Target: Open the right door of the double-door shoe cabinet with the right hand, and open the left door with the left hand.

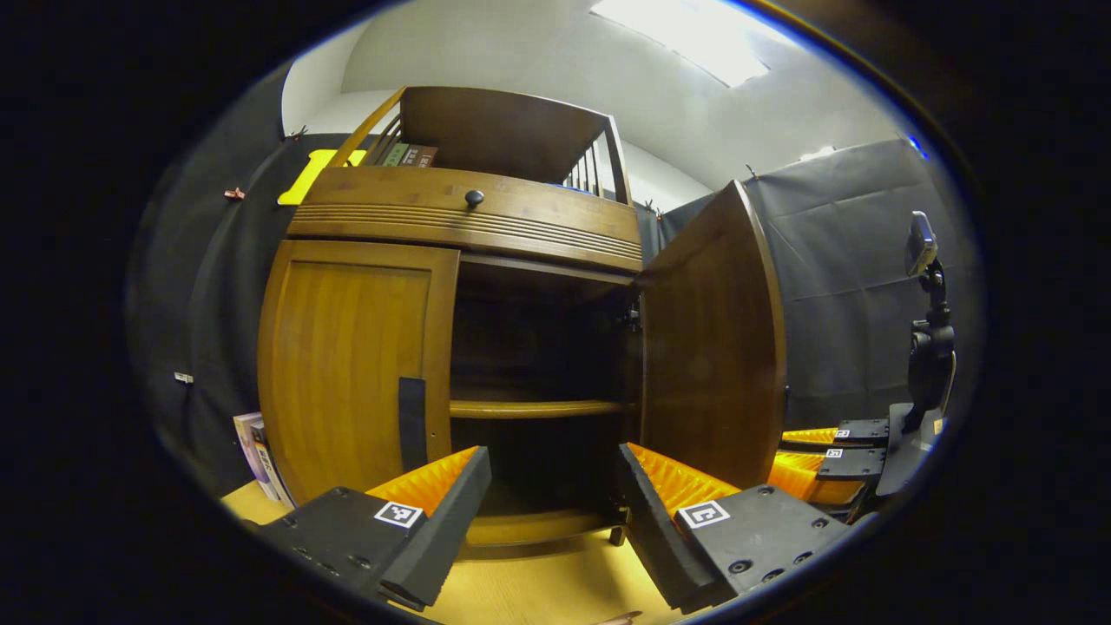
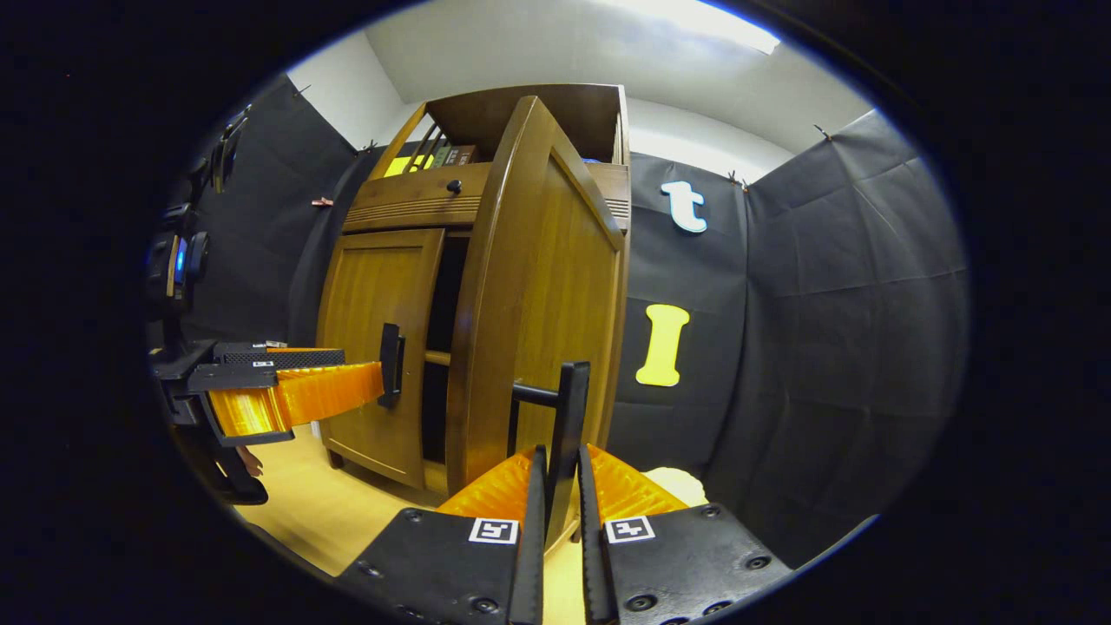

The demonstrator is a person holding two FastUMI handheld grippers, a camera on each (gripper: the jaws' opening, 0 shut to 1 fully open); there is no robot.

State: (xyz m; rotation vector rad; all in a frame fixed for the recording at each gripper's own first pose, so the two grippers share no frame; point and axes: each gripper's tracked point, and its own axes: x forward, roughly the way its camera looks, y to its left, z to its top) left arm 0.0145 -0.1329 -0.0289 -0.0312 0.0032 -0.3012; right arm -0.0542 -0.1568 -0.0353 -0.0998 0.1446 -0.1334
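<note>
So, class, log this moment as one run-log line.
right door: open | right claw: shut on its handle | left door: closed | left claw: open, near left handle

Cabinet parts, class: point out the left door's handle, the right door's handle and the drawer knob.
left door's handle (image 1: 411, 423), left gripper view, middle of the black bar.
right door's handle (image 2: 568, 417), right gripper view, upright bar above the fingers.
drawer knob (image 1: 474, 198), left gripper view, its round face.
</note>
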